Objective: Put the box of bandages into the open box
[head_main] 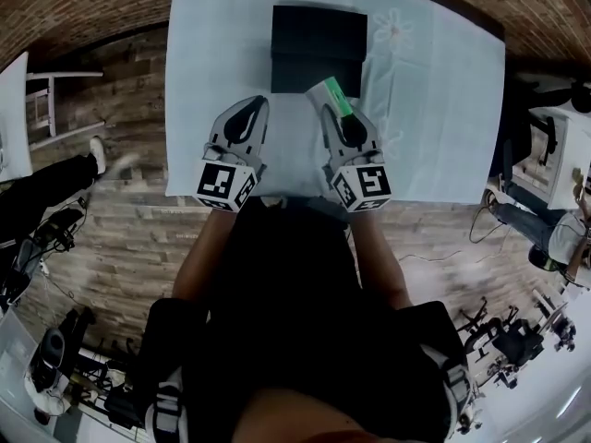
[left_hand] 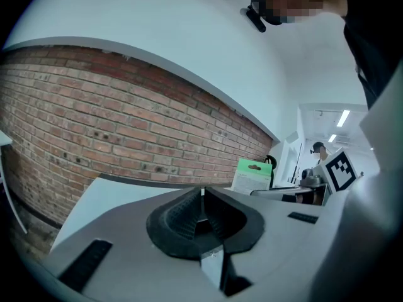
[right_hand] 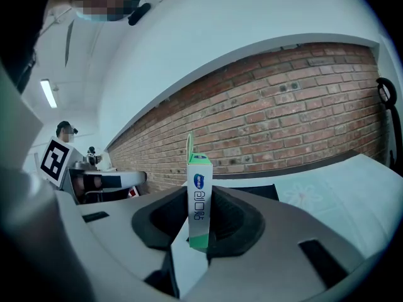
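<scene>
The black open box [head_main: 319, 49] stands at the far middle of the table with the pale blue cloth [head_main: 434, 109]. My right gripper [head_main: 343, 116] hovers just in front of it, shut on the box of bandages [head_main: 329, 93], a slim white and green carton. In the right gripper view the carton [right_hand: 199, 197] stands upright between the jaws of my right gripper [right_hand: 200, 222], with the black box [right_hand: 259, 191] behind it. My left gripper [head_main: 255, 111] hangs beside it on the left. Its jaws are shut on nothing [left_hand: 201, 197]. From there the carton [left_hand: 253, 175] shows at the right.
The table's near edge runs just under both grippers. A brick wall [right_hand: 283, 118] rises behind the table. A white chair [head_main: 46, 100] and a person's leg [head_main: 55, 178] are on the left. Seated people and gear [head_main: 545, 229] are on the right.
</scene>
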